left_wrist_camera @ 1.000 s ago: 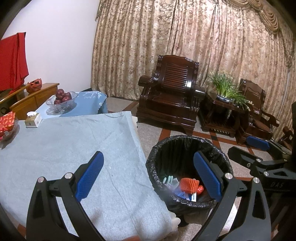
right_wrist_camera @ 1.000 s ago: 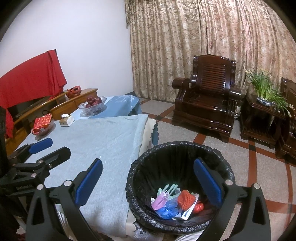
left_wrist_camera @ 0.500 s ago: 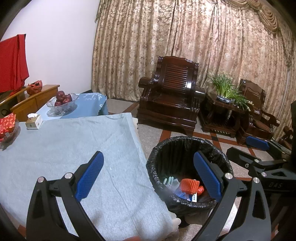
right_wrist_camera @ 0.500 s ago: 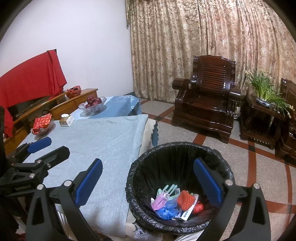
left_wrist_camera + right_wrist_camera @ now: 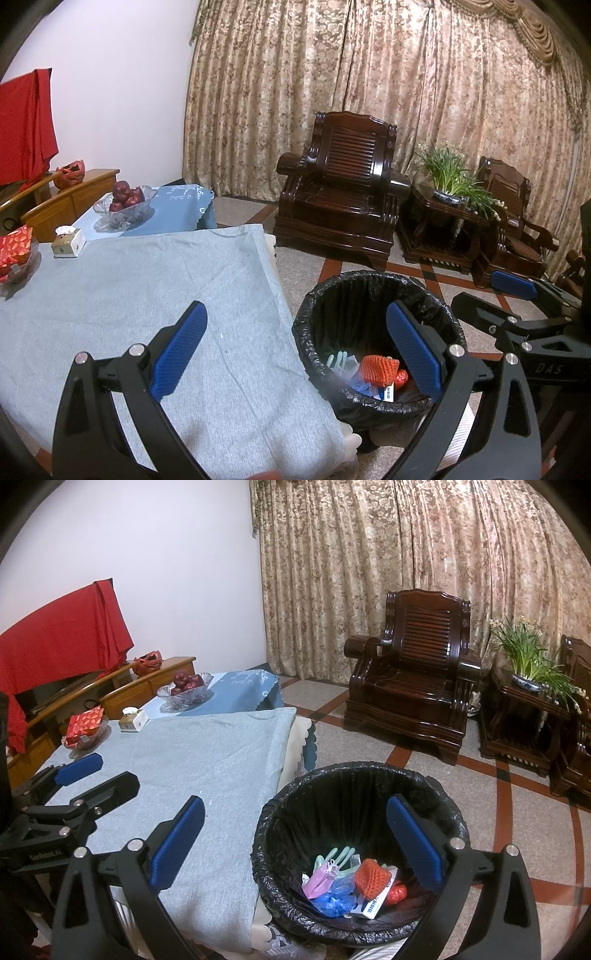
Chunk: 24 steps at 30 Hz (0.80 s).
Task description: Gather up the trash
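Observation:
A black-lined trash bin (image 5: 373, 291) (image 5: 354, 775) stands on the floor beside the table's right edge. Inside it lie an orange foam net (image 5: 378, 369) (image 5: 371, 877), blue plastic (image 5: 334, 895), a pink wrapper (image 5: 321, 878) and a white label (image 5: 375, 901). My left gripper (image 5: 295, 354) is open and empty, above the table edge and the bin. My right gripper (image 5: 295, 836) is open and empty, over the bin's left rim. Each gripper shows in the other's view, the right one (image 5: 517, 295) and the left one (image 5: 85, 775).
The table has a grey-blue cloth (image 5: 129, 295) (image 5: 207, 753). At its far end sit a tissue box (image 5: 68, 242) (image 5: 133, 718), a glass bowl of red fruit (image 5: 125, 201) (image 5: 184, 686) and a red packet in a dish (image 5: 14, 251) (image 5: 85, 723). A dark wooden armchair (image 5: 343, 192) and plant stand (image 5: 447, 218) stand beyond.
Both views have shifted very slightly; the grippers stay open and empty and the trash in the bin has not moved.

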Available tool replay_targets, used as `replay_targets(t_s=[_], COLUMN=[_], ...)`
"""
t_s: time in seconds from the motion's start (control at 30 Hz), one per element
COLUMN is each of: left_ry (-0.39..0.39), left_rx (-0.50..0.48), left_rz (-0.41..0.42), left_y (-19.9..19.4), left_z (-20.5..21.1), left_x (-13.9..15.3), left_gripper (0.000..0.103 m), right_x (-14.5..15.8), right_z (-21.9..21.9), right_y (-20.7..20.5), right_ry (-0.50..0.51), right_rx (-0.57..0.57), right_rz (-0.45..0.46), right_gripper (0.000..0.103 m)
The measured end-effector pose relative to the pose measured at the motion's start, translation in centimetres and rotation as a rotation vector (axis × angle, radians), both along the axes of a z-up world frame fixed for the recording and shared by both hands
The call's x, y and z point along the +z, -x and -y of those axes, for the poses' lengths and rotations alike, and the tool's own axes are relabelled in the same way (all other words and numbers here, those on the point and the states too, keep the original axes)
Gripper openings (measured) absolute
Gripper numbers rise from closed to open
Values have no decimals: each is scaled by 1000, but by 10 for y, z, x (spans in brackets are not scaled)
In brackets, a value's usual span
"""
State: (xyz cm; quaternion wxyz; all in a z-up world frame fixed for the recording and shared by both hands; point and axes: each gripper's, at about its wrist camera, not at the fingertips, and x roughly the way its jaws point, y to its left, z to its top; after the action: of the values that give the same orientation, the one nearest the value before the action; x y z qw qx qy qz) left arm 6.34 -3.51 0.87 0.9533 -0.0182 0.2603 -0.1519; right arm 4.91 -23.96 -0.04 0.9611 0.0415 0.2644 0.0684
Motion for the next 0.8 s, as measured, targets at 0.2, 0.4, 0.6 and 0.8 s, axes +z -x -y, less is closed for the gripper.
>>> replay_targets(t_s=[0.2, 0.4, 0.6, 0.8], left_ry=[0, -1, -1, -1], left_rx=[0, 1, 0, 1], left_rz=[1, 2, 1, 1], left_y=[0, 0, 0, 0], left_z=[0, 0, 0, 0], left_x=[0, -1, -1, -1], left_gripper=[95, 95, 95, 95], right_x=[0, 0, 0, -1], right_z=[0, 0, 0, 0], right_y=[0, 0, 0, 0], right_ry=[1, 1, 0, 0], right_rx=[0, 0, -1, 0], right_rz=[-1, 0, 0, 0], right_gripper=[97, 97, 97, 97])
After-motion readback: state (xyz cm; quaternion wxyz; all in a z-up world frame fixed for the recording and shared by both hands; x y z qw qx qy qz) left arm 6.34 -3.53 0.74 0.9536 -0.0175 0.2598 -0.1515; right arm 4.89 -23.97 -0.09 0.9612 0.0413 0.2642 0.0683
